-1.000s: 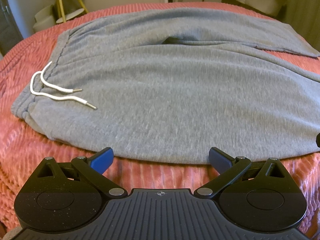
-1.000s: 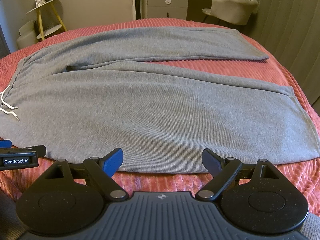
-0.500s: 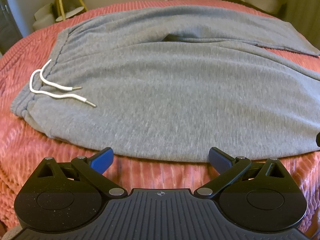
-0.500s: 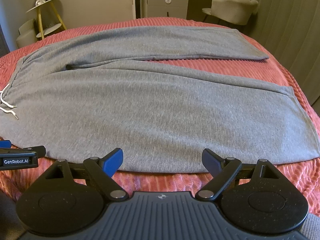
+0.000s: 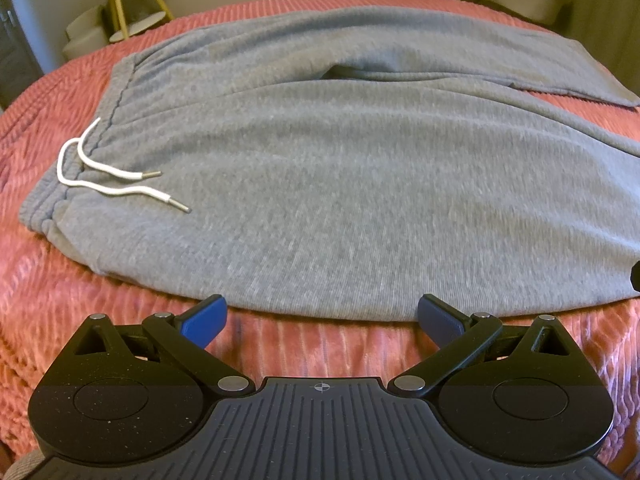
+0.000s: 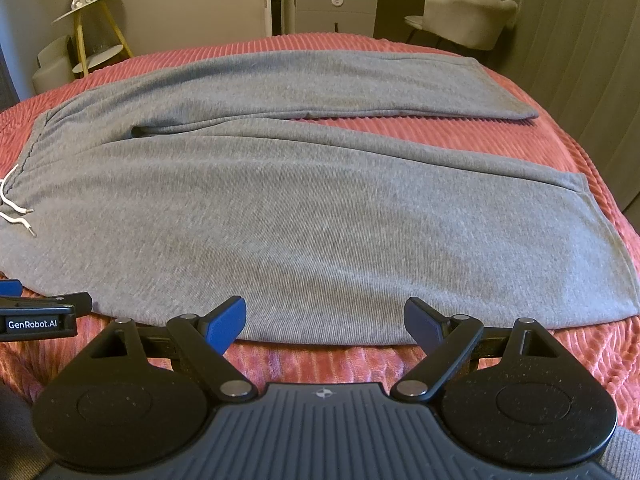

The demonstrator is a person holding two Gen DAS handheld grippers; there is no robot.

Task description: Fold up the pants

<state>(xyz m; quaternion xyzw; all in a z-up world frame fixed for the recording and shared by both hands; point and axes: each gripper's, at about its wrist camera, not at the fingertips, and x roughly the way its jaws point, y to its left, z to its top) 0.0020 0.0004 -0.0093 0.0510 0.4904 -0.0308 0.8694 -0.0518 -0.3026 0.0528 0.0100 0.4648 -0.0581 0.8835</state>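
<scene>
Grey sweatpants (image 5: pixel 340 184) (image 6: pixel 304 216) lie flat across a coral ribbed bedspread (image 5: pixel 60 304) (image 6: pixel 560 148), waistband to the left, both legs running right. A white drawstring (image 5: pixel 116 184) (image 6: pixel 14 212) rests on the waist area. My left gripper (image 5: pixel 322 314) is open, its blue fingertips at the near hem of the pants by the hip. My right gripper (image 6: pixel 325 320) is open too, fingertips at the near edge of the closer leg. Nothing sits between either pair of fingers. The left gripper's side (image 6: pixel 36 316) shows at the left of the right wrist view.
Behind the bed stand a small round side table with yellow legs (image 6: pixel 86 28), a grey drawer cabinet (image 6: pixel 336 10) and a pale shell-backed chair (image 6: pixel 464 16). A dark curtain (image 6: pixel 580 40) hangs along the right side. Bare bedspread lies between the two legs at right.
Both grippers have edged slightly forward toward the pants' near edge. The jaws stay open and the pants have not moved.
</scene>
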